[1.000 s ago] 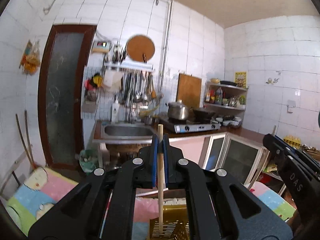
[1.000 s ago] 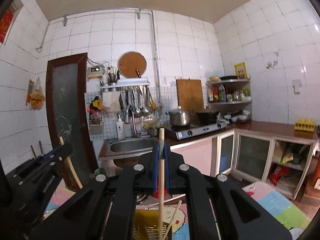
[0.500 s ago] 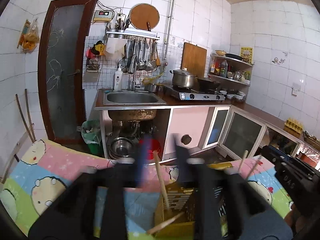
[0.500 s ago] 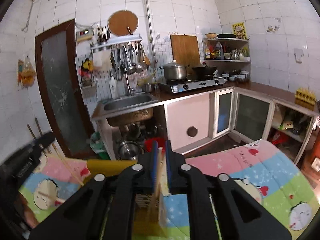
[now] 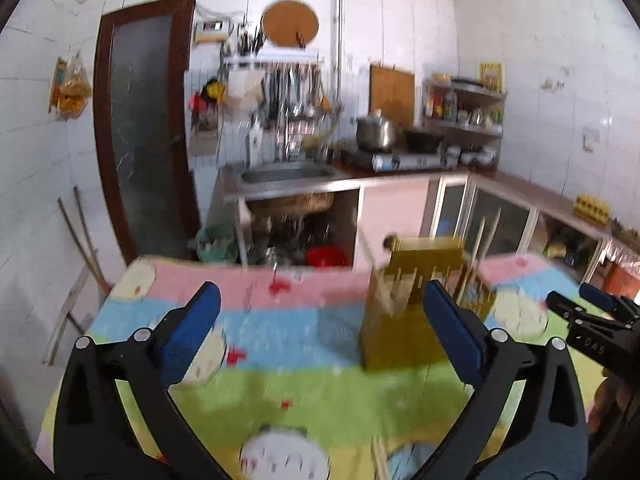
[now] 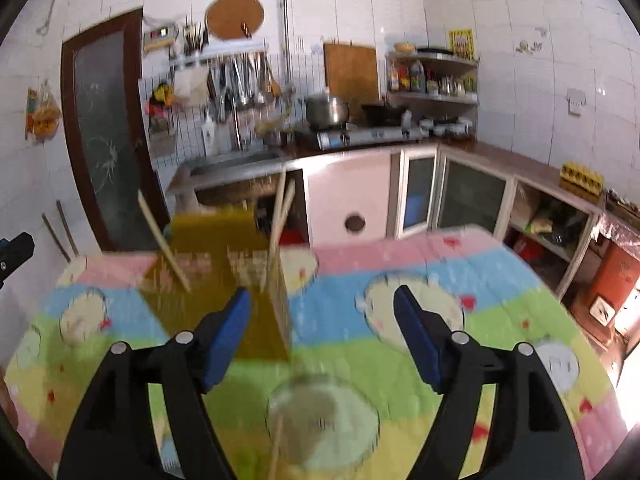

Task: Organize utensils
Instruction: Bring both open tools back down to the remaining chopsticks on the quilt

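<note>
Yellow slotted holder (image 5: 404, 312) is sitting just ahead of our left gripper (image 5: 320, 320), nearer its right finger, on the pastel cartoon cloth (image 5: 280, 380). The left jaws are opening wide with nothing between them. Wooden chopsticks (image 5: 482, 252) are leaning out of the holder's far side; another chopstick (image 5: 380, 460) is lying on the cloth low between the fingers, blurred.

In the right wrist view the holder (image 6: 224, 280) is standing ahead-left of our right gripper (image 6: 322, 322), just past its left finger. These jaws are opening too, empty. Chopsticks (image 6: 282, 220) are standing in the holder. A loose stick (image 6: 275, 452) is lying on the cloth below the jaws.

We are judging a drop-off as done; next calls for reaching down to a loose stick and clamping it.
</note>
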